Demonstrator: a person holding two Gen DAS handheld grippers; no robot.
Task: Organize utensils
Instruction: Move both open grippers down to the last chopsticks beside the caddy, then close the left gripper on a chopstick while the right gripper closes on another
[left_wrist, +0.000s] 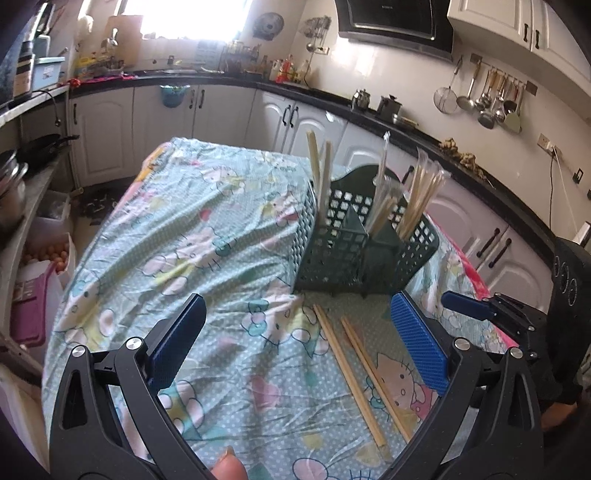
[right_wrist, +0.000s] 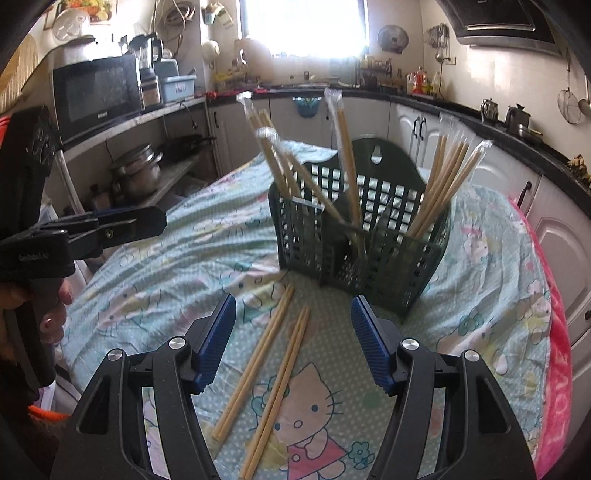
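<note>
A dark green lattice utensil basket (left_wrist: 351, 243) (right_wrist: 362, 236) stands on the table and holds several wrapped chopstick pairs upright. Two loose bamboo chopstick pairs (left_wrist: 364, 373) (right_wrist: 275, 373) lie flat on the cloth in front of it. My left gripper (left_wrist: 299, 332) is open and empty, above the cloth just left of the loose chopsticks. My right gripper (right_wrist: 293, 338) is open and empty, with the loose chopsticks lying between and below its blue pads (right_wrist: 218, 338). The right gripper also shows in the left wrist view (left_wrist: 469, 306), and the left gripper in the right wrist view (right_wrist: 129, 225).
The table wears a wrinkled Hello Kitty cloth (left_wrist: 192, 236) (right_wrist: 491, 295) with a pink edge at the right. Kitchen counters and white cabinets (left_wrist: 229, 110) ring the table. A microwave (right_wrist: 98, 90) and pots (right_wrist: 138, 173) sit on shelves to the left.
</note>
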